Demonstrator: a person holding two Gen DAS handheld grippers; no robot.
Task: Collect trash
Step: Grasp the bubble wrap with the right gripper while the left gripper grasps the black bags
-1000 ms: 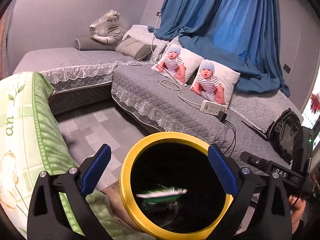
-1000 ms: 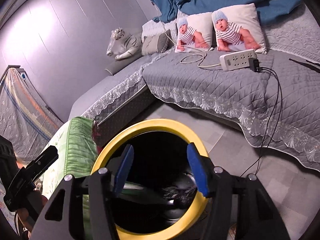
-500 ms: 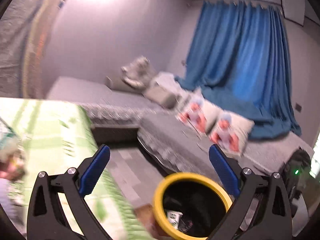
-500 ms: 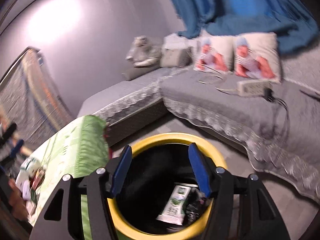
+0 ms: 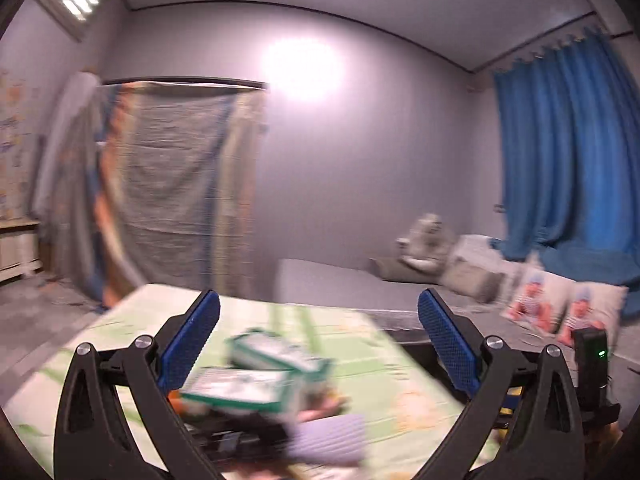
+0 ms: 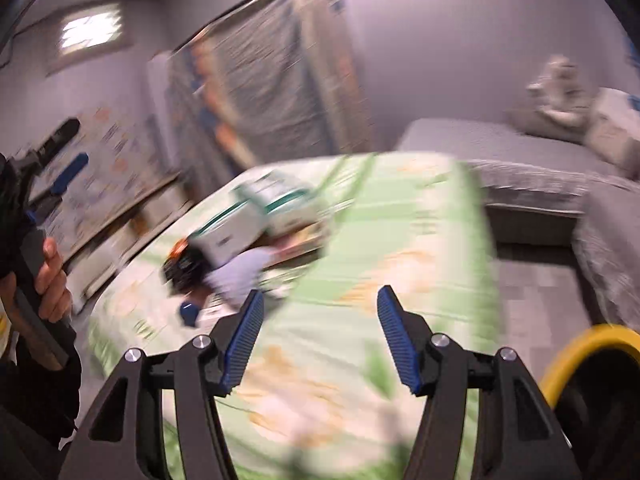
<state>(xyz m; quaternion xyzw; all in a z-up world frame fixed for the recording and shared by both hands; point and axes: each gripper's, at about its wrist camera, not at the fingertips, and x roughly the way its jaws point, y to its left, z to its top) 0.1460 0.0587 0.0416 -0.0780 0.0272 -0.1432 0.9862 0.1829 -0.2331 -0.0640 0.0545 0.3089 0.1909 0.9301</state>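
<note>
Both views are motion-blurred. A pile of trash lies on the green floral cloth (image 5: 400,384): green-and-white cartons (image 5: 256,376), a lilac packet (image 5: 332,440) and dark items. The same pile shows in the right wrist view, with the cartons (image 6: 256,216) and lilac packet (image 6: 240,272) on the cloth (image 6: 400,248). My left gripper (image 5: 318,344) is open and empty, just above the pile. My right gripper (image 6: 320,336) is open and empty over the cloth, short of the pile. The yellow-rimmed black bin (image 6: 588,356) is at the lower right.
A grey quilted sofa (image 6: 520,152) with cushions and a plush toy runs along the right. Blue curtains (image 5: 560,152) hang behind it. A covered rack (image 5: 176,184) stands against the back wall. The left hand-held gripper (image 6: 36,208) shows at the left edge of the right wrist view.
Both grippers swung up and left away from the bin, which now holds the dropped carton, toward the cloth-covered surface with the trash pile. Both stay open and empty.
</note>
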